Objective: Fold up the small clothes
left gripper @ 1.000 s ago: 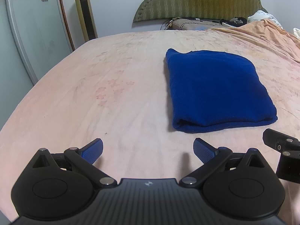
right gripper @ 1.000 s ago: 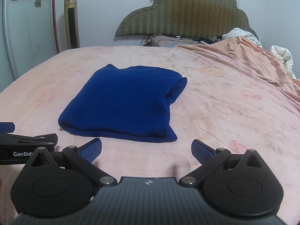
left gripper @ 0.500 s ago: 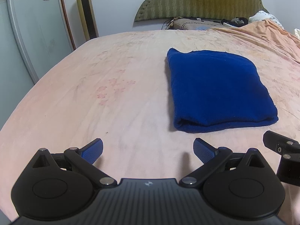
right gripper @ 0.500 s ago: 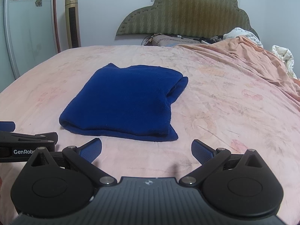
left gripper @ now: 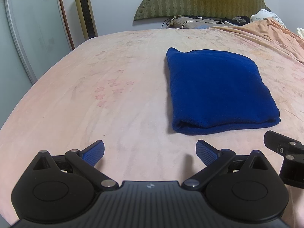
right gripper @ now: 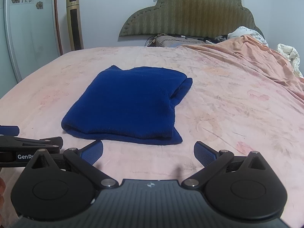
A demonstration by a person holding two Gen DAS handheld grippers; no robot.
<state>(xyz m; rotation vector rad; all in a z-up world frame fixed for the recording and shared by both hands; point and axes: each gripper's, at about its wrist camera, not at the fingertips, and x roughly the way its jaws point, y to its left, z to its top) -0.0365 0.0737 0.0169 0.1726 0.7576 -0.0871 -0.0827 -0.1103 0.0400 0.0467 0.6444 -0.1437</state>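
Note:
A dark blue garment (left gripper: 218, 91) lies folded into a flat rectangle on the pink bedsheet (left gripper: 114, 95). It also shows in the right wrist view (right gripper: 129, 104), with a loose layer at its right edge. My left gripper (left gripper: 150, 152) is open and empty, near the bed's front, left of and behind the garment's near edge. My right gripper (right gripper: 148, 152) is open and empty, just short of the garment's near fold. Each gripper's side shows at the edge of the other's view.
A green padded headboard (right gripper: 190, 17) and pillows stand at the far end. A rumpled orange blanket (right gripper: 256, 60) lies at the right. A gold tower fan (right gripper: 74, 22) and a glass wardrobe door (left gripper: 28, 38) stand left of the bed.
Both views have shifted very slightly; the garment sits a touch lower and to the right in the frames. Both grippers stay open and the garment lies unchanged.

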